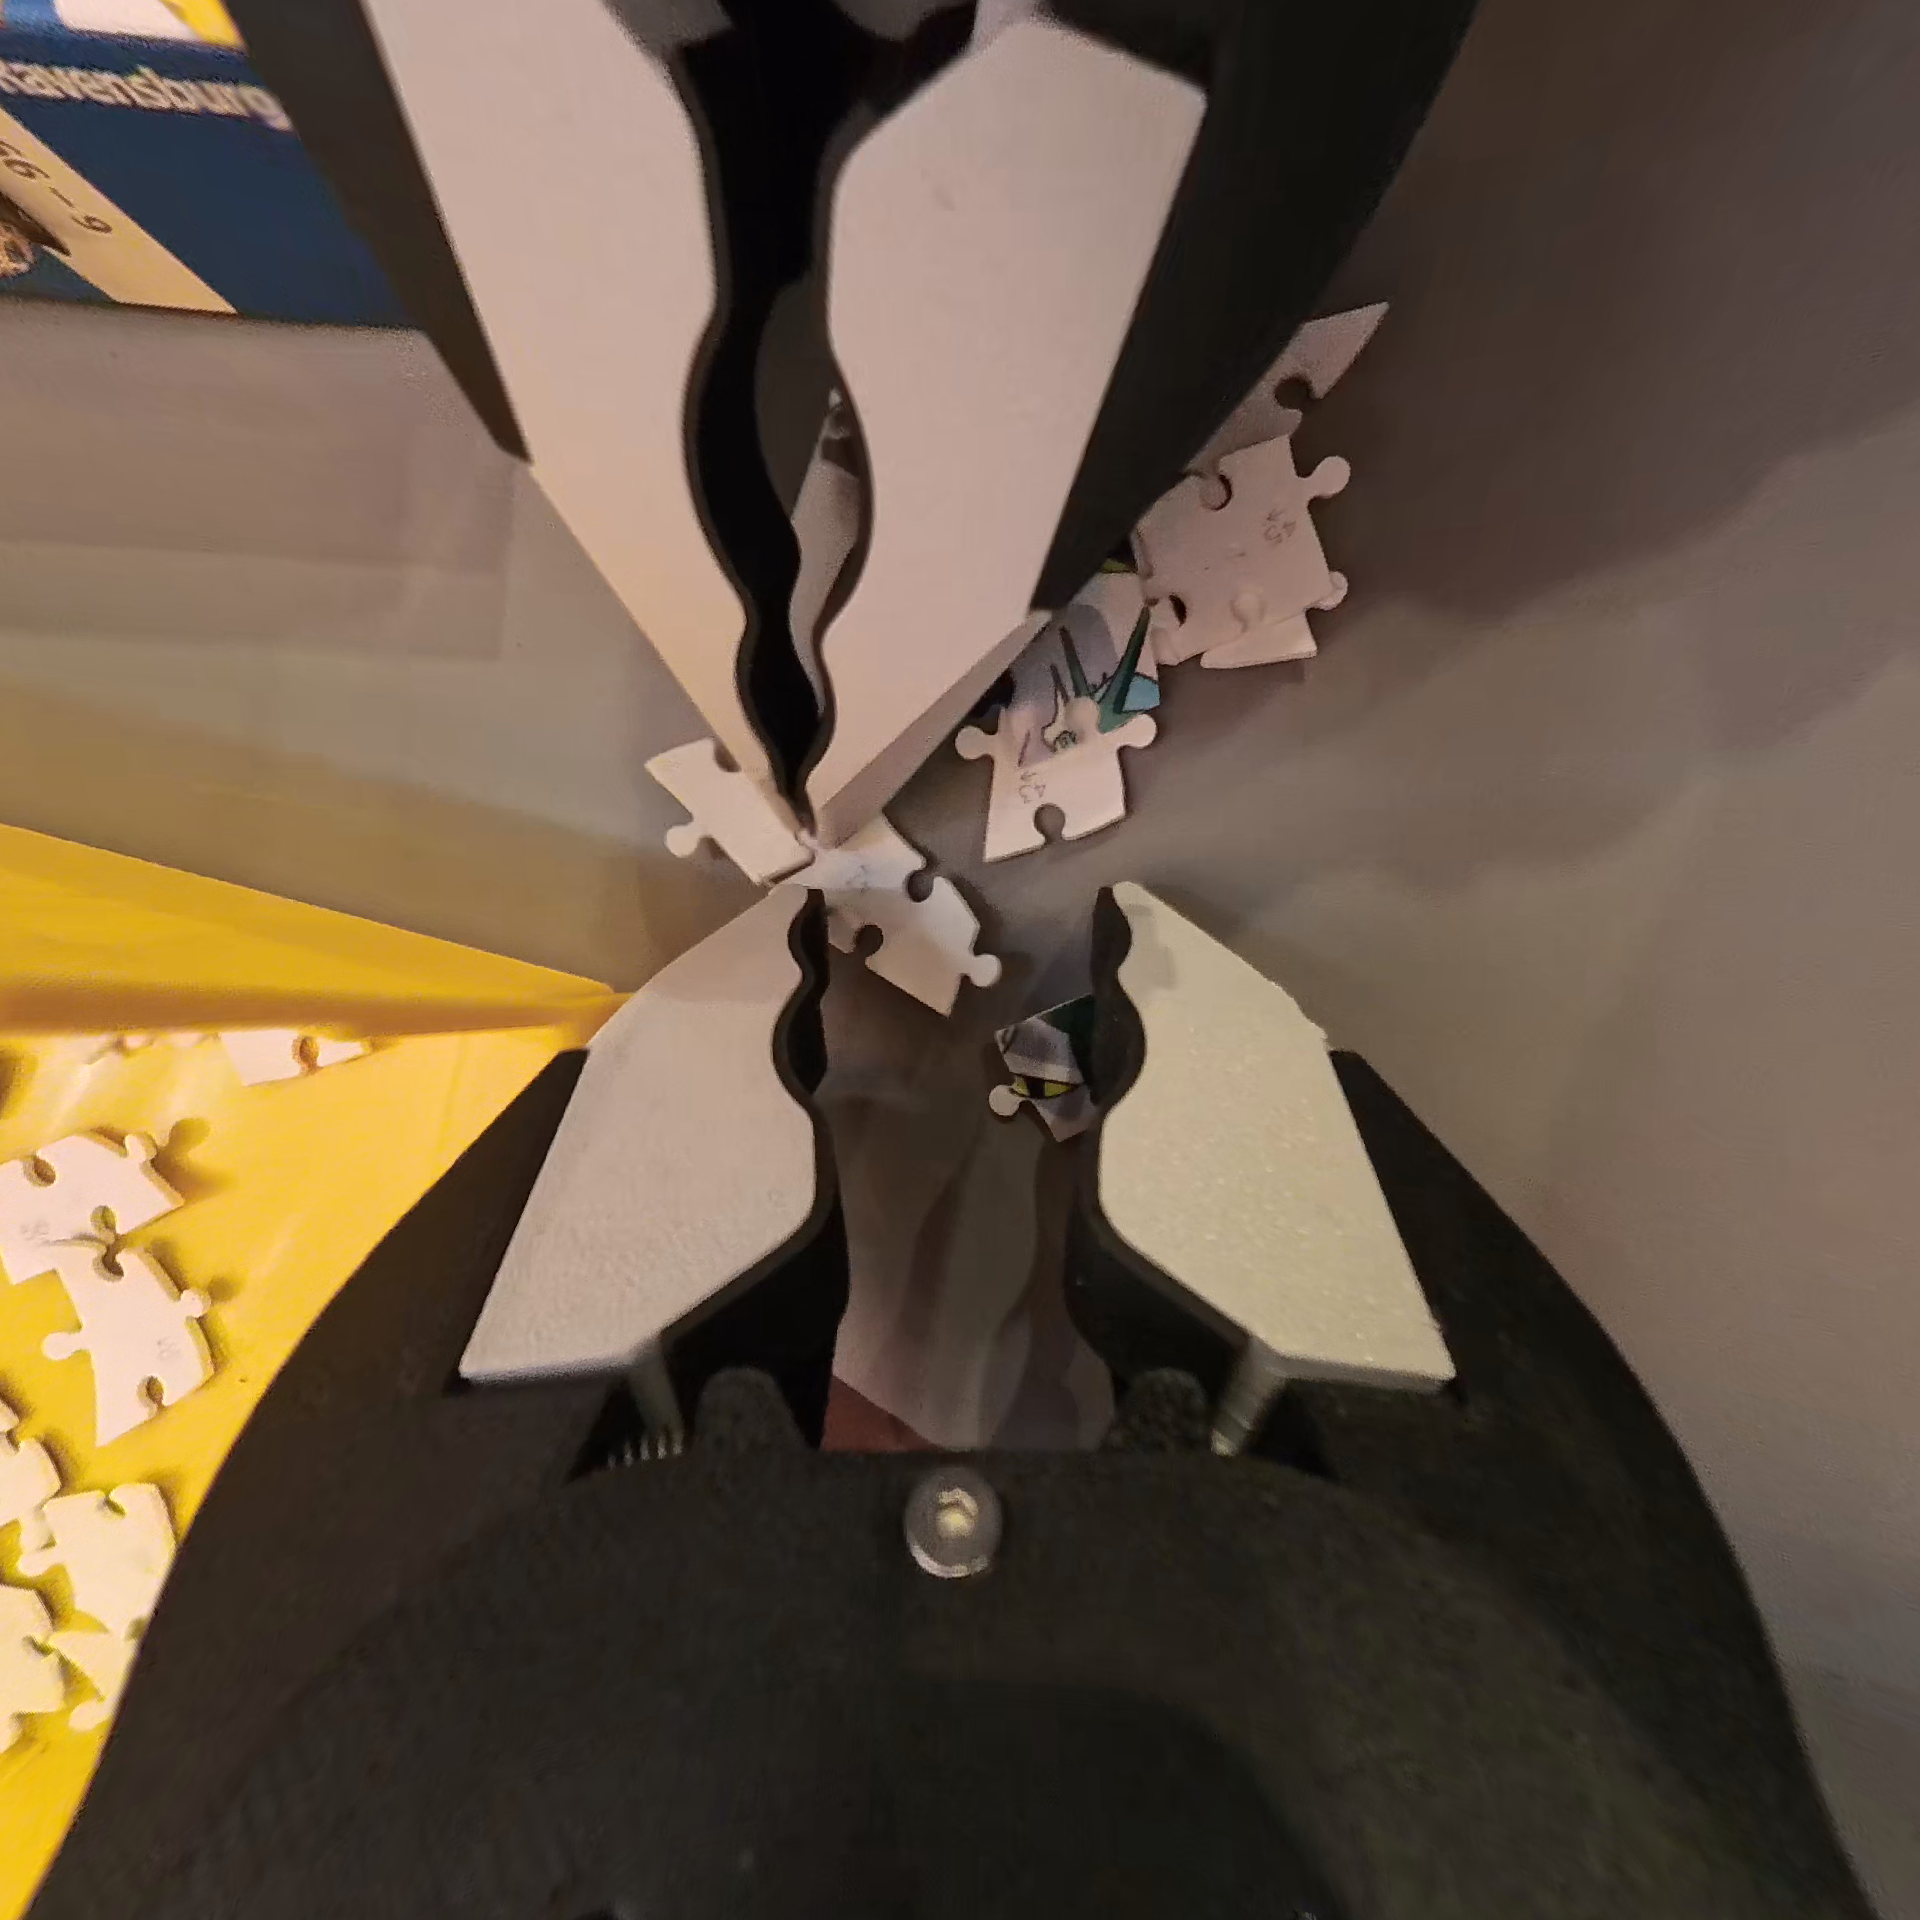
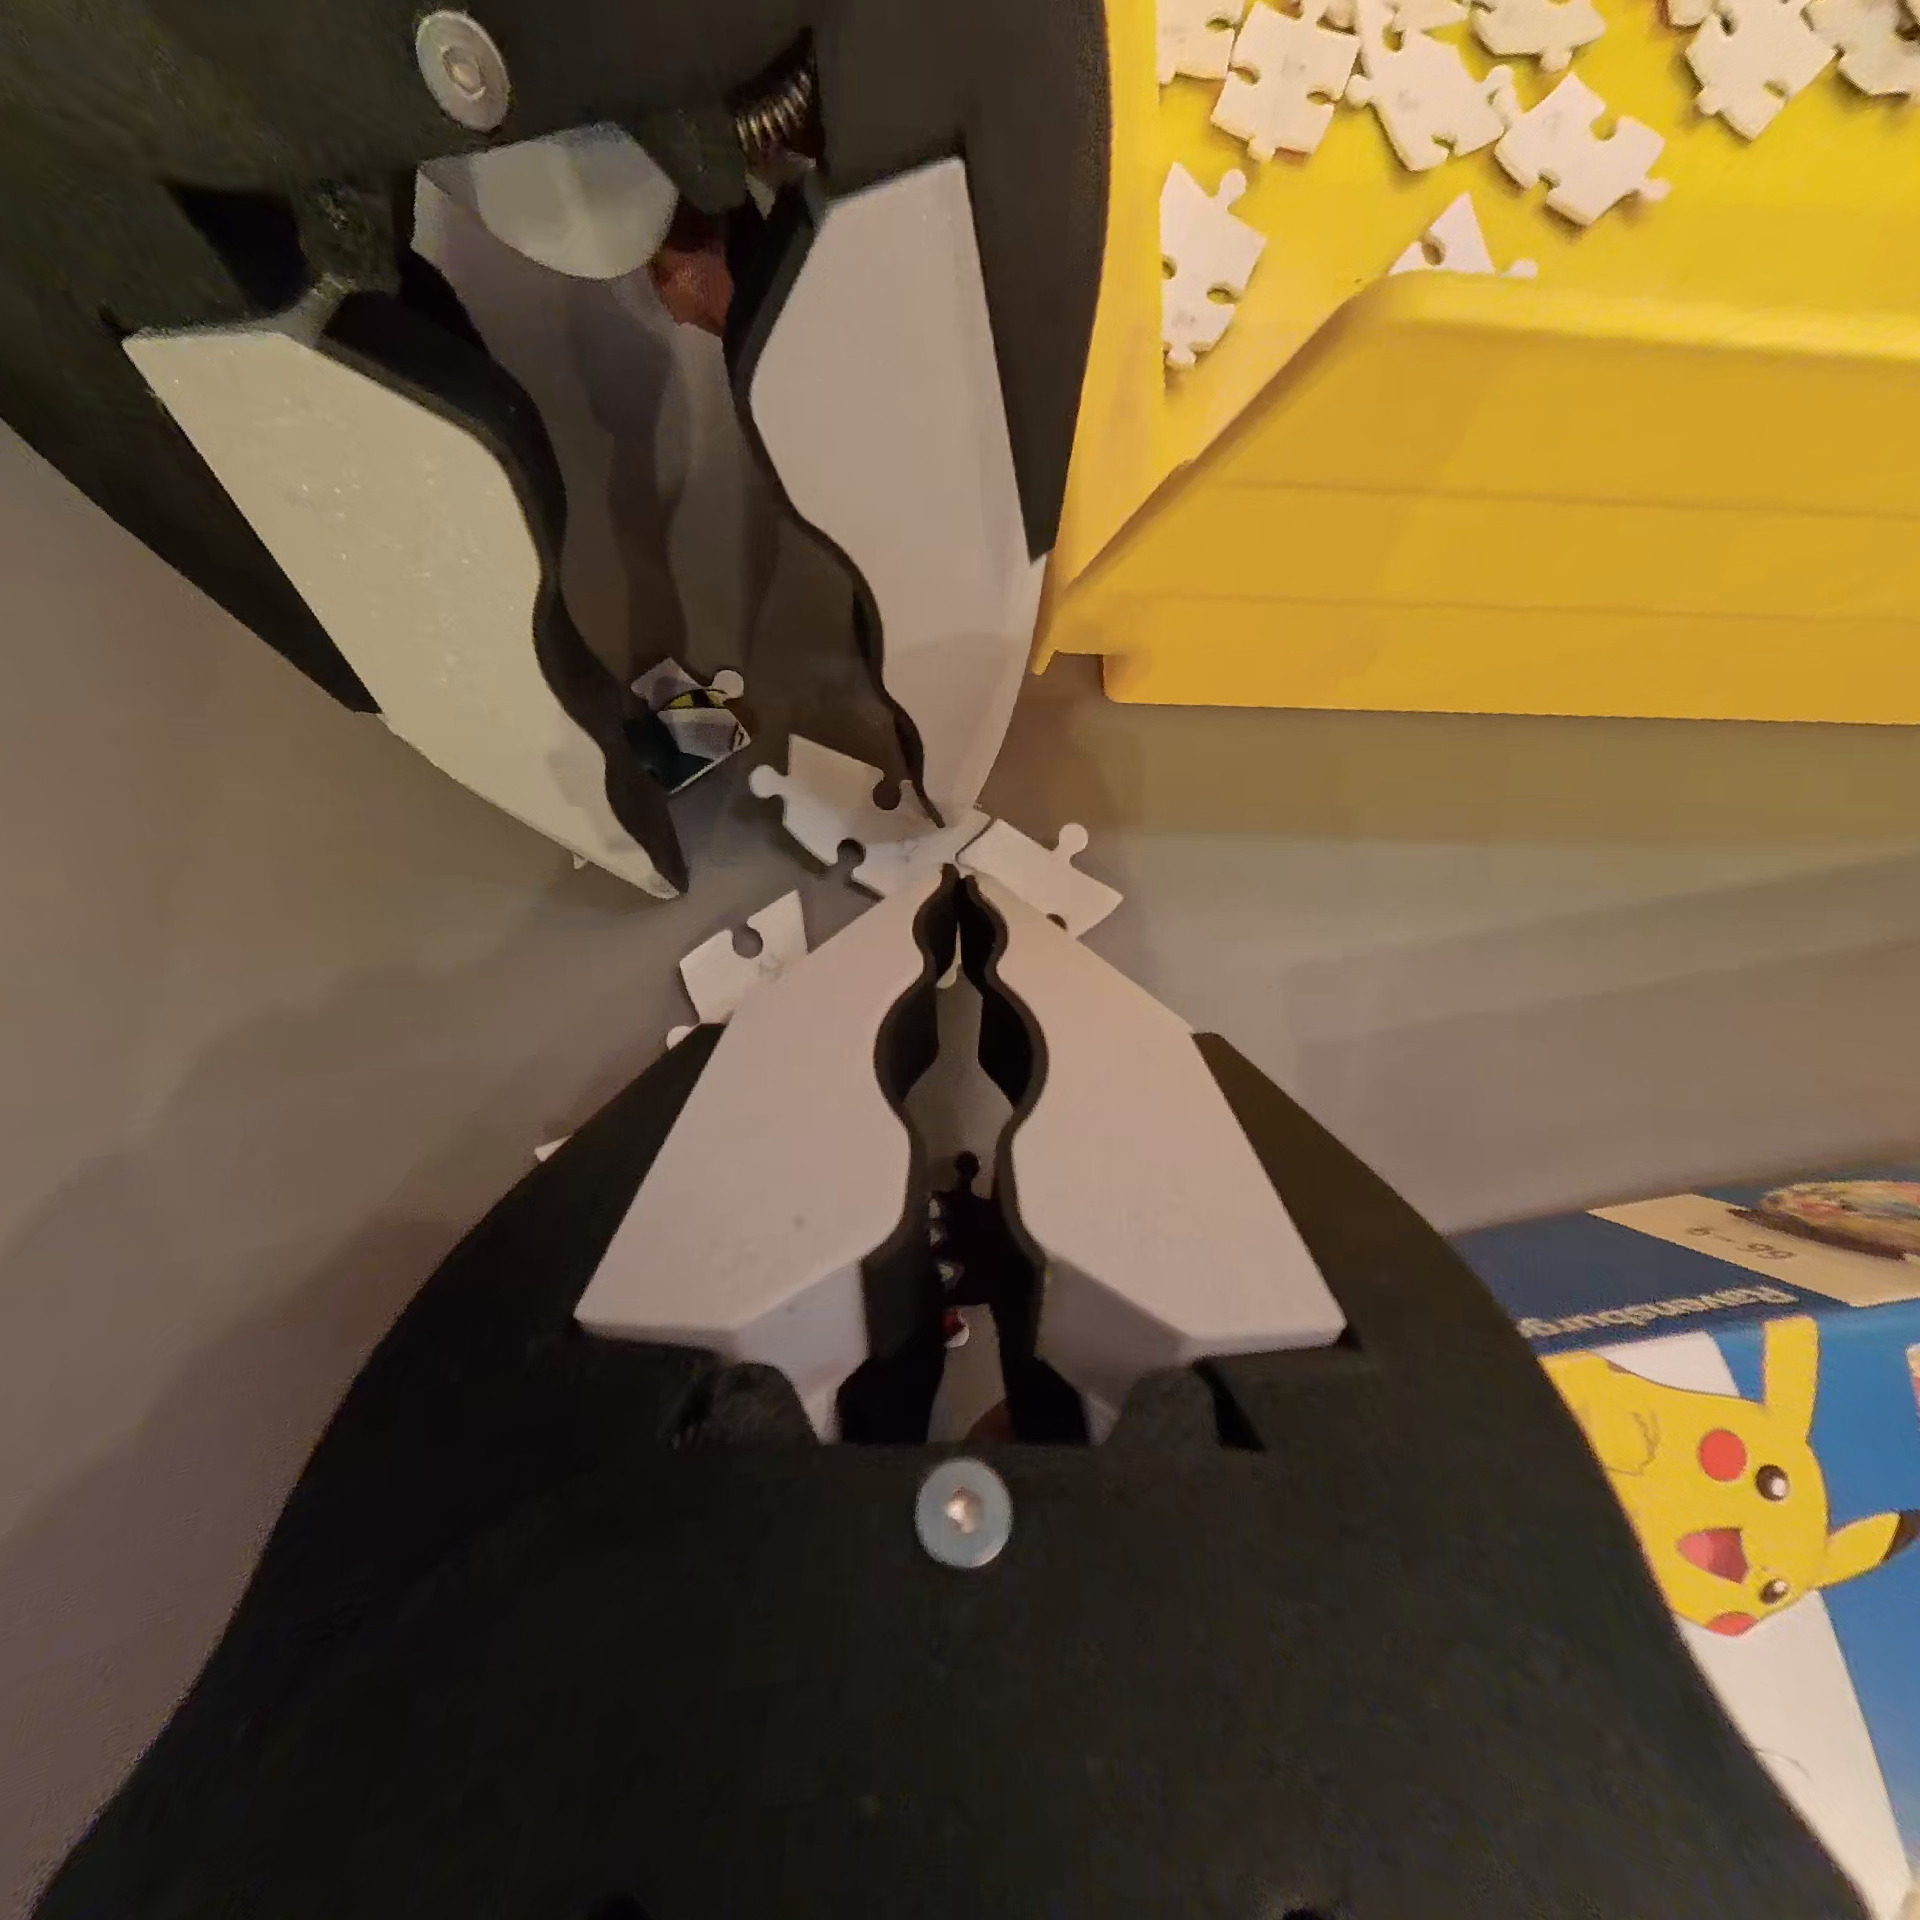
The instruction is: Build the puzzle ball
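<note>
A plain grey tabletop (image 1: 1558, 987) fills both views; nothing of the room beyond it shows. A yellow tray (image 2: 1507, 540) rests on the table and holds many loose white puzzle pieces (image 2: 1434, 94), blank side up. A blue puzzle box (image 2: 1714, 1455) lies flat on the table, well apart from the tray. The right gripper (image 2: 956, 883) is clenched at its fingertips on a white piece (image 2: 1039, 868). The left gripper (image 1: 966, 914) stands released, its fingers spread; one fingertip (image 1: 769, 945) touches a joined pair of white pieces (image 1: 914, 914) that meets the piece in the right gripper. The two grippers face each other, tips nearly touching, just above the table. Further pieces lie on the grey surface near them: a small joined cluster (image 1: 1236, 561), partly hidden by the right gripper's body, and one printed piece (image 1: 1049, 1081) between the left gripper's fingers. Whether the held pieces are interlocked cannot be told.
</note>
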`<action>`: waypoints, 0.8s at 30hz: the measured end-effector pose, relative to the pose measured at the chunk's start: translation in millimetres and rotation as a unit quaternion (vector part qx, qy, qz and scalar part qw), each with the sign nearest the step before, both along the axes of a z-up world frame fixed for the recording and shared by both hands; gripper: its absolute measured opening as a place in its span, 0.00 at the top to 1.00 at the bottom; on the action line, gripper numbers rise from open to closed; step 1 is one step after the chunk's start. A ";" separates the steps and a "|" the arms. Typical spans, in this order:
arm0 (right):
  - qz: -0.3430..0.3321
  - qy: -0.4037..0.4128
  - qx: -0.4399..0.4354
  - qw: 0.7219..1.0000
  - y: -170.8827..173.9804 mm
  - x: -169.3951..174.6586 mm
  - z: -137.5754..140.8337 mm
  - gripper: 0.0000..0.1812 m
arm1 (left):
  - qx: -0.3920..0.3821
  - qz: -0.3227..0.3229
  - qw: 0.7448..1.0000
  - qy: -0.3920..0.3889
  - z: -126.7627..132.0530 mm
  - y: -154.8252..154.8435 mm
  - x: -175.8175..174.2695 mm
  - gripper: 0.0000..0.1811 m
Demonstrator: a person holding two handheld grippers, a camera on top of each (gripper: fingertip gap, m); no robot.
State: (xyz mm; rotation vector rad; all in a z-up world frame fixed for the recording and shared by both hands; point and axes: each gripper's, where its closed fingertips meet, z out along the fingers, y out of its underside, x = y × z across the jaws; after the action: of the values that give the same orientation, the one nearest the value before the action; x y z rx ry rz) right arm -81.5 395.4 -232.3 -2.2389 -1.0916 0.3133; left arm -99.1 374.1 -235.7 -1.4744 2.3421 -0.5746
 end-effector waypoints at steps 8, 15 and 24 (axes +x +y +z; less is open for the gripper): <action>-0.040 0.059 -0.052 0.996 -0.9 -0.1 -0.8 1.00 | 0.003 0.010 1.000 -0.015 1.0 1.7 -0.4 0.71; -0.070 0.095 -0.090 0.989 -1.2 0.2 -0.6 1.00 | 0.000 -0.007 1.000 -0.023 0.4 -2.9 7.0 0.69; -0.091 0.115 -0.073 0.986 -1.8 2.6 15.4 1.00 | -0.018 0.013 1.000 -0.015 -0.6 -5.3 7.6 0.67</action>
State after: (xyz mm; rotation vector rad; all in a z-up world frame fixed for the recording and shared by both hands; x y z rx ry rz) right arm -78.9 393.5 -216.9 -2.3401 -0.7593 0.5751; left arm -91.5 368.9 -236.3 -1.4982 2.2985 -0.6323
